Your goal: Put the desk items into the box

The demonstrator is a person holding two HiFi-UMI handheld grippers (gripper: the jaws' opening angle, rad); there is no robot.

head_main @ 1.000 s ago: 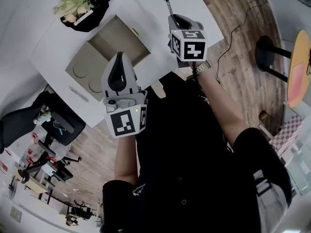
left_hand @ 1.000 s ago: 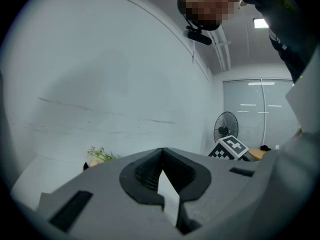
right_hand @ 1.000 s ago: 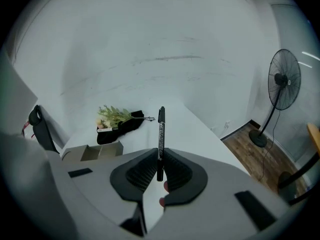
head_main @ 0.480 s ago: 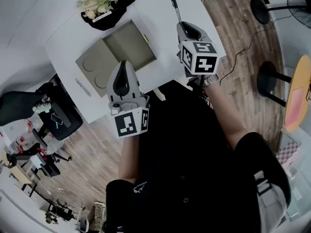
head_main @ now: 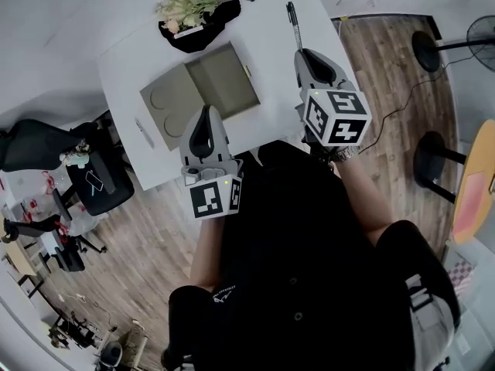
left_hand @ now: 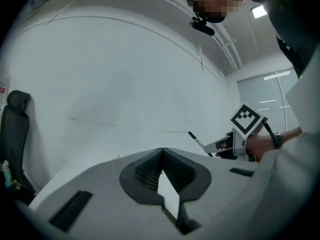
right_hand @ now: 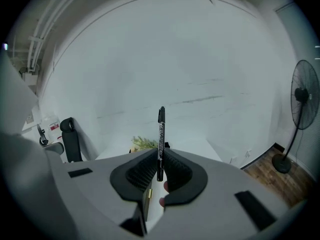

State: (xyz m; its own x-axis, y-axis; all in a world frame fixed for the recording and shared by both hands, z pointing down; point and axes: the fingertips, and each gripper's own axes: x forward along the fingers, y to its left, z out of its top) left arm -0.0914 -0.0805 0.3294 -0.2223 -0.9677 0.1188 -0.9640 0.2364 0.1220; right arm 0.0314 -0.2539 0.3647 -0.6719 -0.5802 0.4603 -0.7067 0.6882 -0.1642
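White table (head_main: pixel 282 76) carries an open box (head_main: pixel 203 93) just beside a plant (head_main: pixel 192 6) at its far edge; right gripper (head_main: pixel 305 53) clamps a pen (head_main: pixel 292 23), left gripper (head_main: pixel 207 111) closed on nothing

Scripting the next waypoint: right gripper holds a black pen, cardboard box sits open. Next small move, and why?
Probably carry the right gripper leftward until the slim black pen hangs over the open brown cardboard box. Its jaws are shut on the pen, which the head view shows right of the opening, so releasing now would likely miss.
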